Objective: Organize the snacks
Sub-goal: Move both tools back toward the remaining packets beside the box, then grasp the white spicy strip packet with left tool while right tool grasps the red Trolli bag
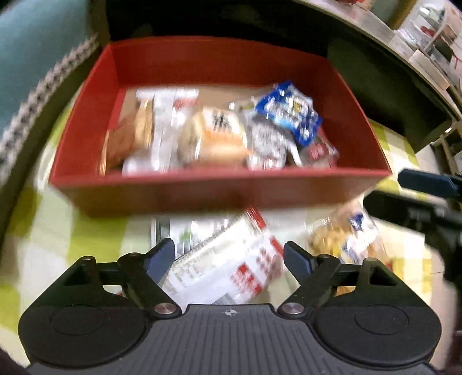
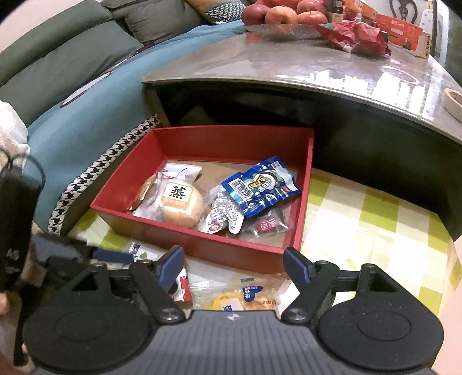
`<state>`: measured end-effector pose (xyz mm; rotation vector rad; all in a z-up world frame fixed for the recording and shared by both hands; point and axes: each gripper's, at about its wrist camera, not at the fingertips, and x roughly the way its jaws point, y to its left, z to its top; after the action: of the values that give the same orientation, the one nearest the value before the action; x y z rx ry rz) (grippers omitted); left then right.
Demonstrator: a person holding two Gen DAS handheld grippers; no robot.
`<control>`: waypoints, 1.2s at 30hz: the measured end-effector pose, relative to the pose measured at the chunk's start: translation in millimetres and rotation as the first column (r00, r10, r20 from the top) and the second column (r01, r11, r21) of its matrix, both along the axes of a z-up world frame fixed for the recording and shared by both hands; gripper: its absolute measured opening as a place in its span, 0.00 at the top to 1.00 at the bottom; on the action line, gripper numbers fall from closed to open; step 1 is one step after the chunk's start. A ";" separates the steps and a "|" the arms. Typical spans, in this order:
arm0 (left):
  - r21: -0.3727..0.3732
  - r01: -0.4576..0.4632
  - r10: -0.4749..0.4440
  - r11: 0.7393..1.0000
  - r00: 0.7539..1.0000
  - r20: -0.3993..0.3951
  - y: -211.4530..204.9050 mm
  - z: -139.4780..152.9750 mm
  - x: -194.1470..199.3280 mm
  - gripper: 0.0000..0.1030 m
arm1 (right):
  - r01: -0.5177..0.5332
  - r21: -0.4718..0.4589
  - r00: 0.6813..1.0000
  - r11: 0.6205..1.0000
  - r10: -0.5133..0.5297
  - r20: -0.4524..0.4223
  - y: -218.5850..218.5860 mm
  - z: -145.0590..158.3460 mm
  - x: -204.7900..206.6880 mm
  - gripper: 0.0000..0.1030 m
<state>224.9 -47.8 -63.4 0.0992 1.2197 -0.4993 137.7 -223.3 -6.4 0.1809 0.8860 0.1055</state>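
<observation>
A red box point(image 1: 219, 178) point(image 2: 187, 233) stands on a green-checked cloth point(image 2: 361, 216). Inside it lie a wrapped bun point(image 1: 213, 135) point(image 2: 179, 202), a blue packet point(image 1: 291, 112) point(image 2: 260, 187) and other wrapped snacks. My left gripper point(image 1: 229, 256) is open just in front of the box, with a blurred red-and-white packet point(image 1: 231, 265) lying between its fingers; I see no pressing grip. My right gripper point(image 2: 234, 261) is open over a yellow snack bag point(image 2: 239, 300) point(image 1: 346, 239) on the cloth. The right gripper's fingers point(image 1: 418, 187) show at the right edge of the left wrist view.
A low dark table with a glossy top point(image 2: 288, 66) overhangs the far side of the box, carrying a plate of apples point(image 2: 283, 14) and red wrappers. A teal blanket with a houndstooth border point(image 2: 86, 115) lies to the left. Checked cloth extends to the right of the box.
</observation>
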 end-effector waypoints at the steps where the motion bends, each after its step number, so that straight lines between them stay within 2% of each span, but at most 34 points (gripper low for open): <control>1: -0.018 -0.009 0.008 1.000 1.000 -0.019 4.9 0.4 -4.0 0.16 | 0.001 0.004 1.000 1.000 -0.001 0.000 -0.7 0.9 -0.7 0.21; 3: -0.039 -0.020 0.019 0.999 0.999 -0.035 11.9 3.4 -13.0 0.16 | 0.004 0.014 1.000 1.000 -0.004 0.004 -2.1 3.3 -2.4 0.21; 8: -0.018 -0.006 0.006 1.000 1.000 -0.012 7.2 6.4 -32.1 0.16 | 0.003 0.019 1.000 1.000 -0.003 0.019 -1.8 10.0 -12.5 0.21; 11: 0.057 0.054 -0.055 0.997 0.998 0.026 -14.5 2.2 -42.6 0.15 | 0.009 0.021 1.000 1.000 -0.009 0.011 -5.1 8.8 -22.3 0.21; 13: 0.126 0.107 -0.115 0.986 0.991 0.062 -27.6 -0.4 -52.1 0.15 | 0.015 0.017 1.000 1.000 -0.015 0.000 -9.5 6.0 -28.4 0.21; 15: 0.157 0.138 -0.150 0.978 0.986 0.073 -31.1 -3.2 -58.2 0.14 | 0.020 0.009 1.000 1.000 -0.020 -0.010 -15.1 3.0 -33.3 0.21; 19: 0.224 0.124 -0.146 0.967 0.986 0.083 -29.1 -8.7 -59.5 0.14 | 0.041 -0.001 0.999 0.999 -0.041 -0.033 -28.7 -2.1 -39.2 0.21; 21: 0.245 0.106 -0.127 0.964 0.989 0.074 -24.6 -10.3 -57.6 0.20 | 0.046 -0.003 0.998 0.999 -0.047 -0.046 -33.5 -3.7 -40.9 0.21; 22: 0.245 0.095 -0.113 0.965 0.992 0.059 -20.8 -12.4 -56.4 0.23 | 0.050 -0.001 0.998 0.999 -0.049 -0.050 -35.2 -4.3 -42.3 0.21; 26: 0.216 0.065 -0.070 0.974 0.997 0.017 -5.3 -14.8 -53.8 0.25 | 0.031 0.003 0.997 1.000 -0.030 -0.072 -32.9 -7.4 -53.1 0.21; 30: 0.231 0.057 -0.057 0.971 0.998 -0.007 -2.7 -23.1 -55.1 0.23 | 0.003 -0.018 0.993 1.000 -0.005 -0.117 -20.1 -18.8 -69.0 0.21; 33: 0.221 0.061 -0.060 0.973 0.998 -0.010 -2.1 -23.4 -57.0 0.15 | -0.023 -0.033 0.987 0.999 0.018 -0.160 -7.6 -32.7 -79.7 0.21; 36: 0.234 0.059 -0.060 0.971 0.998 -0.001 -1.3 -24.6 -59.8 0.15 | -0.061 -0.072 0.980 0.996 0.046 -0.194 3.5 -45.4 -81.3 0.21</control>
<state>165.0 -49.2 -87.9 0.3385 1.2692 -0.4053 56.4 -219.8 -51.8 0.0955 1.0865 0.1046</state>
